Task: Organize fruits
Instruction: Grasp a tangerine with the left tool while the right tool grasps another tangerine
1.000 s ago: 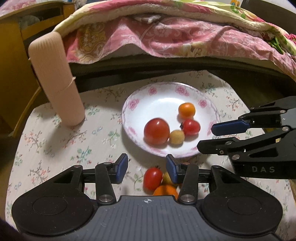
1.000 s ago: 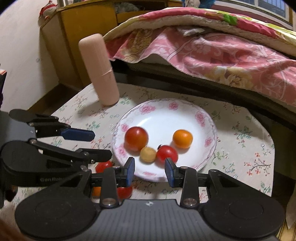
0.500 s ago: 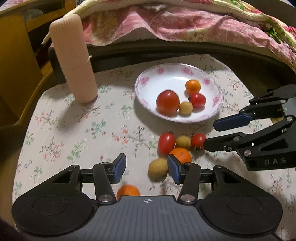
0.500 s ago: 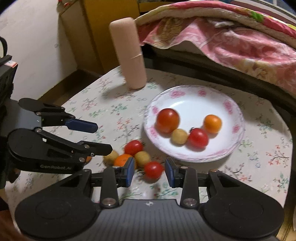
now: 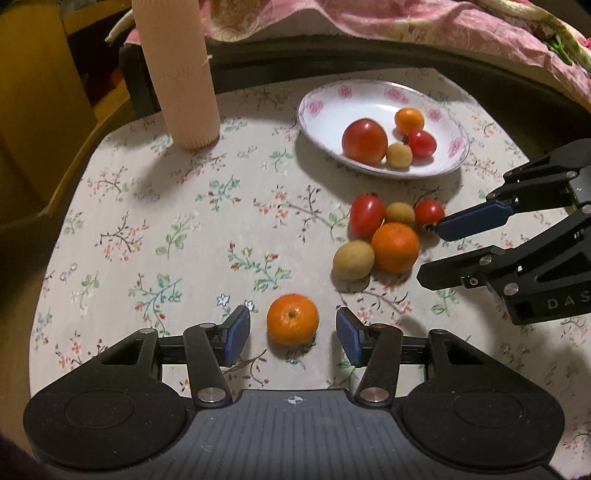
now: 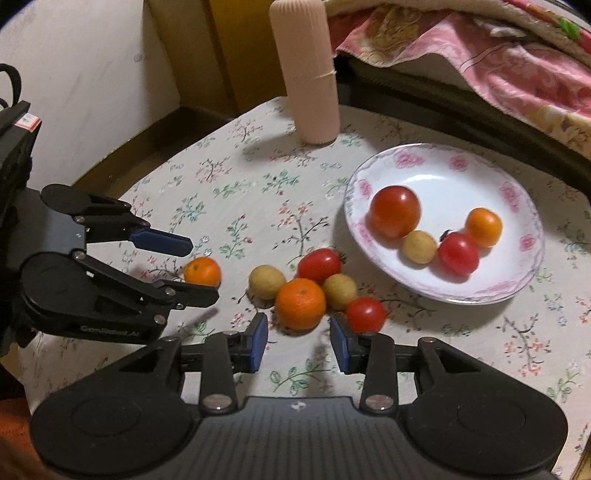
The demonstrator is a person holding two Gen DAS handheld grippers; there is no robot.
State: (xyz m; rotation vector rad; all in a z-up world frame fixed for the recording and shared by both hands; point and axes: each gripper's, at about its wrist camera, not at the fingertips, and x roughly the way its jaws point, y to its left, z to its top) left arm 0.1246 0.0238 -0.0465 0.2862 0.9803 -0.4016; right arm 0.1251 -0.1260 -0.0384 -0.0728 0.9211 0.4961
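Observation:
A floral plate (image 5: 325,107) (image 6: 517,280) holds a big red tomato (image 5: 364,140), a small orange, a cherry tomato and a yellow fruit. Loose fruit lies on the cloth in front of it: a large orange (image 5: 395,246) (image 6: 300,303), two yellow fruits, two red tomatoes. A lone small orange (image 5: 292,319) (image 6: 202,271) lies between the open fingers of my left gripper (image 5: 291,334), untouched. My right gripper (image 6: 298,339) is open just in front of the large orange, with a cherry tomato (image 6: 365,314) by its right finger.
A tall ribbed pink cylinder (image 5: 177,74) (image 6: 309,70) stands at the table's far left. A bed with a pink quilt (image 5: 406,18) runs behind the table. A yellow wooden cabinet (image 5: 33,92) stands to the left.
Both grippers have drawn back from the plate towards the near table edge. The loose fruit cluster and the lone orange have come into view; the orange now lies between my left fingers.

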